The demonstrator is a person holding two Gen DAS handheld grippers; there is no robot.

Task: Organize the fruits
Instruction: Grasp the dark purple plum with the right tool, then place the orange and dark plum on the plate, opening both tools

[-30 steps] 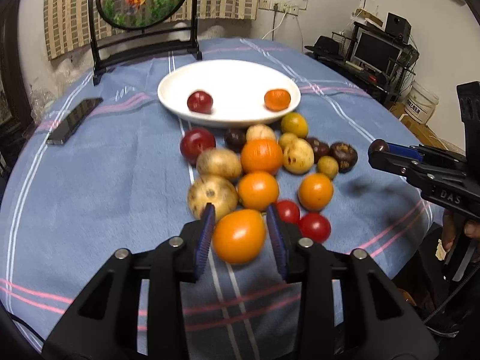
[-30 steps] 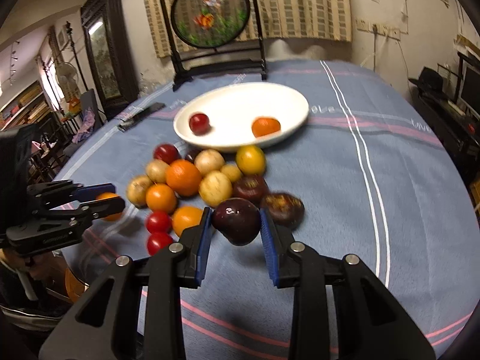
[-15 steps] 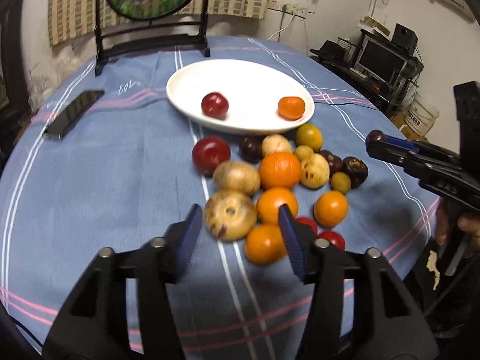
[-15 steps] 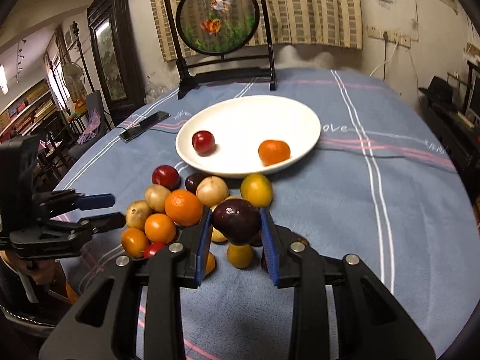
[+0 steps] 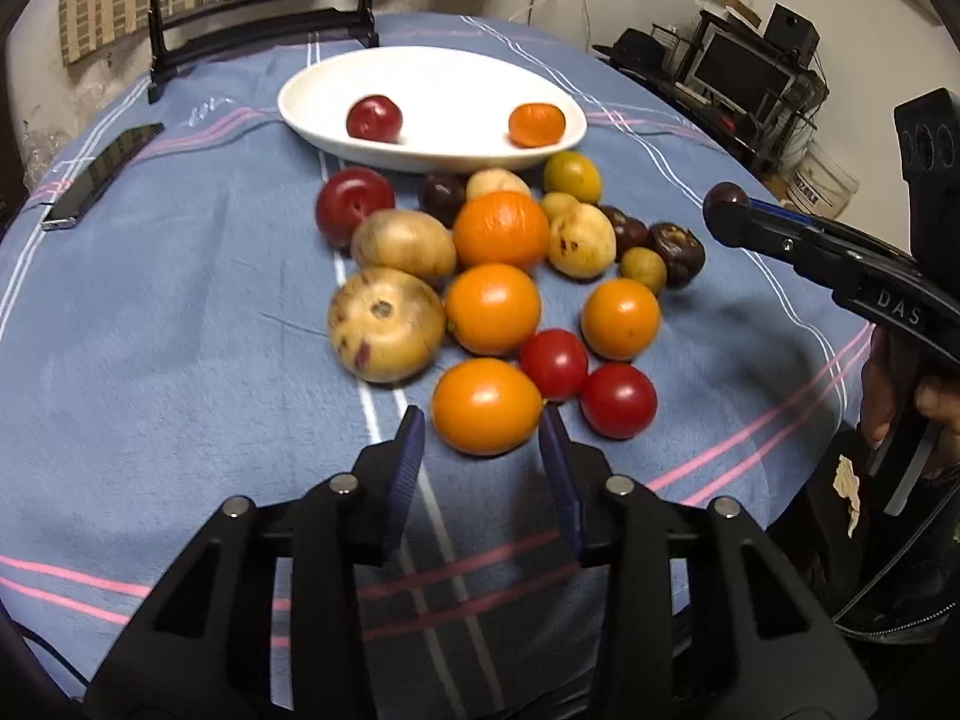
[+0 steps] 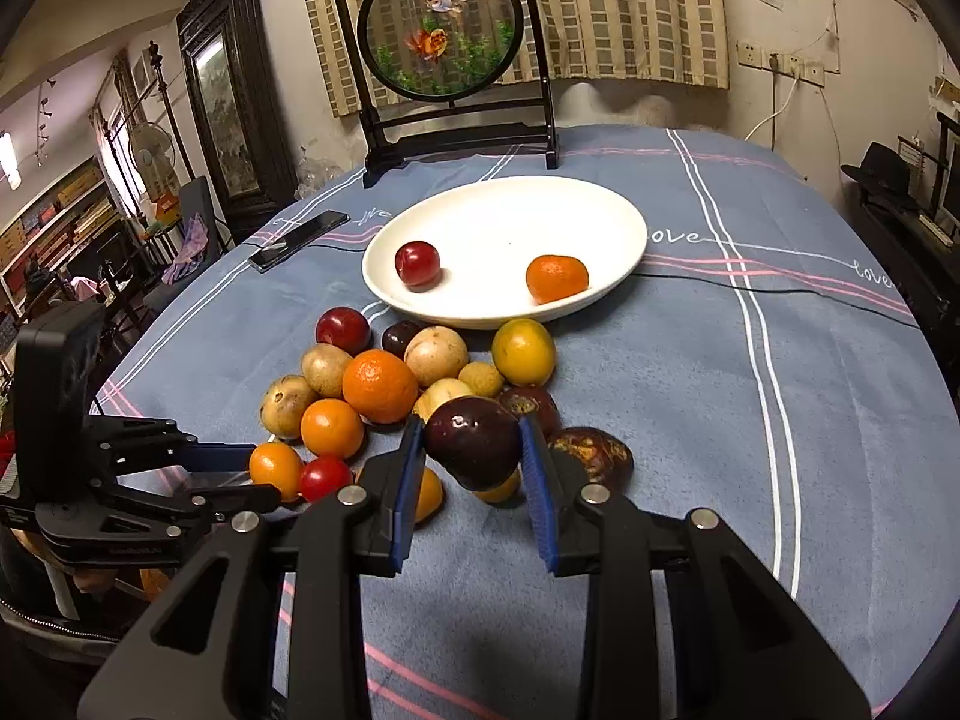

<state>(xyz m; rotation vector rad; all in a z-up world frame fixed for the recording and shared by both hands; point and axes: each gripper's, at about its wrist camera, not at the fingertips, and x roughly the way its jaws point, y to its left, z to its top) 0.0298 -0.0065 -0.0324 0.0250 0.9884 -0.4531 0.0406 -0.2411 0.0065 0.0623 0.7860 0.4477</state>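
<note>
L gripper [image 5: 483,441] angled down, jaws closing, nothing pinched, R gripper [image 6: 471,450] angled down, clamped tight

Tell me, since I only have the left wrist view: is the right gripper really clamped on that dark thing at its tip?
Observer: Yes. From the right wrist view, the right gripper is shut on a dark purple fruit, with a blue pad on each side of it.
Operator: Anything on the cloth near the plate that I might be missing?
Observer: A thin black cable runs across the cloth from the right side of the plate.
Operator: What is the frame behind the plate? It's cut off at the top for me.
Observer: A round screen with goldfish on it, upright in a black stand.
</note>
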